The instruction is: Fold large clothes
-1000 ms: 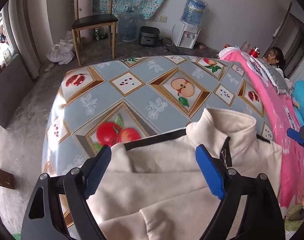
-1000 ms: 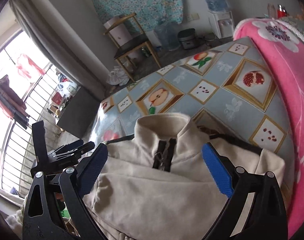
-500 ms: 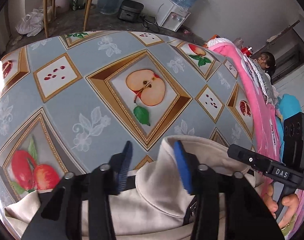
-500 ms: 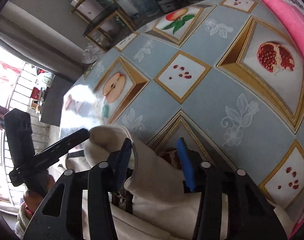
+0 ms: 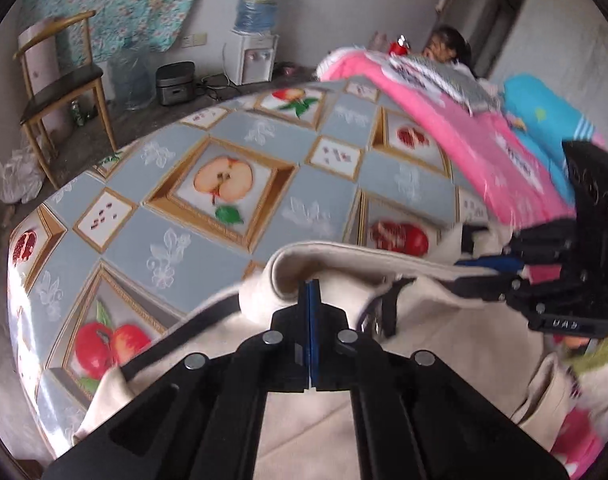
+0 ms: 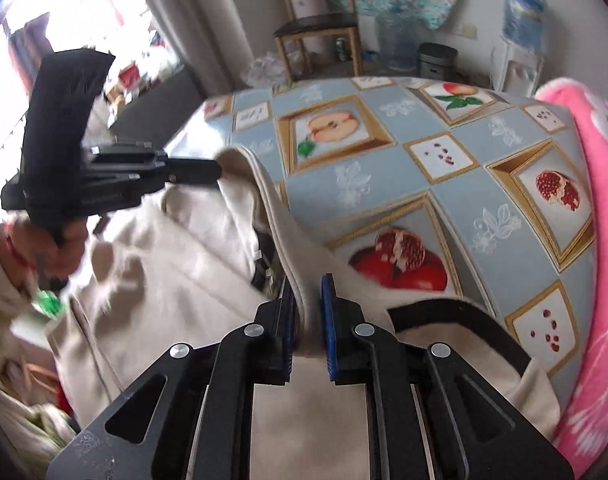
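Jacket collar clamped by left gripper, right gripper, jaws just closing; no legible writing.

The surface, covered in a grey-blue fruit-print cloth, fills mid-frame. A cream jacket lies at its lower edge; a pink blanket lies along its right side.

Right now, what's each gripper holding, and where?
Both hold the cream fleece jacket by its stand-up collar: left gripper on the left side, right gripper on the right.
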Demonstrator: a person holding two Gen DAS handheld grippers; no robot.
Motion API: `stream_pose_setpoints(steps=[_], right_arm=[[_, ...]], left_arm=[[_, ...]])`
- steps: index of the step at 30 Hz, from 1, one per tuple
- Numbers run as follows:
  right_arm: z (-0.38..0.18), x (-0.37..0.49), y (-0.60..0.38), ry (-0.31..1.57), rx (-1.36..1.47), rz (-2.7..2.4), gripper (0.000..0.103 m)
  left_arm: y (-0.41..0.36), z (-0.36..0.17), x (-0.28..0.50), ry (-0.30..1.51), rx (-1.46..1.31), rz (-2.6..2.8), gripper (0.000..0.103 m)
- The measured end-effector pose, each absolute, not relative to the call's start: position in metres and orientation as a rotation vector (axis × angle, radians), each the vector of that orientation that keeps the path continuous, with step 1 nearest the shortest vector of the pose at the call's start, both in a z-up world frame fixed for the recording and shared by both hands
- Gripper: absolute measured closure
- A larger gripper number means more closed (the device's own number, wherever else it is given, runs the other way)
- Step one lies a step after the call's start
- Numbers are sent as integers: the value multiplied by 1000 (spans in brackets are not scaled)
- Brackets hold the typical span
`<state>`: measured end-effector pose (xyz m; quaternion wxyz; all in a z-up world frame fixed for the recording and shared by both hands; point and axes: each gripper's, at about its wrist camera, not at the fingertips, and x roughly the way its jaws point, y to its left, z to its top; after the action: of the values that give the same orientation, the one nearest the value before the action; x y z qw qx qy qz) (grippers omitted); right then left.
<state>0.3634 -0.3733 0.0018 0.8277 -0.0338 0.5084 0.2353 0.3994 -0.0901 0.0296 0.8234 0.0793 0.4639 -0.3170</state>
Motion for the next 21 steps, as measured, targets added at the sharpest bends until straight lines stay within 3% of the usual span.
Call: stream_pose_setpoints(steps=[7, 11, 17, 19, 21], right_arm=[[-25, 349, -360, 1141, -214, 505, 91], [-25, 342, -353, 1140, -304, 508, 92], [-29, 333, -344, 1121, -415, 499, 92], [-30, 334, -343, 1122, -412, 492, 92], [-28, 335, -345, 1124, -392, 487, 92]], left_arm=[[-69, -24, 386, 1172, 91, -660, 103], [-39, -12, 376, 1175, -73, -724, 102], [5, 25, 398, 1077, -448, -703, 78], [-3, 17, 419, 1148, -496, -612, 69], [-23, 2, 432, 1236, -459, -584, 69]])
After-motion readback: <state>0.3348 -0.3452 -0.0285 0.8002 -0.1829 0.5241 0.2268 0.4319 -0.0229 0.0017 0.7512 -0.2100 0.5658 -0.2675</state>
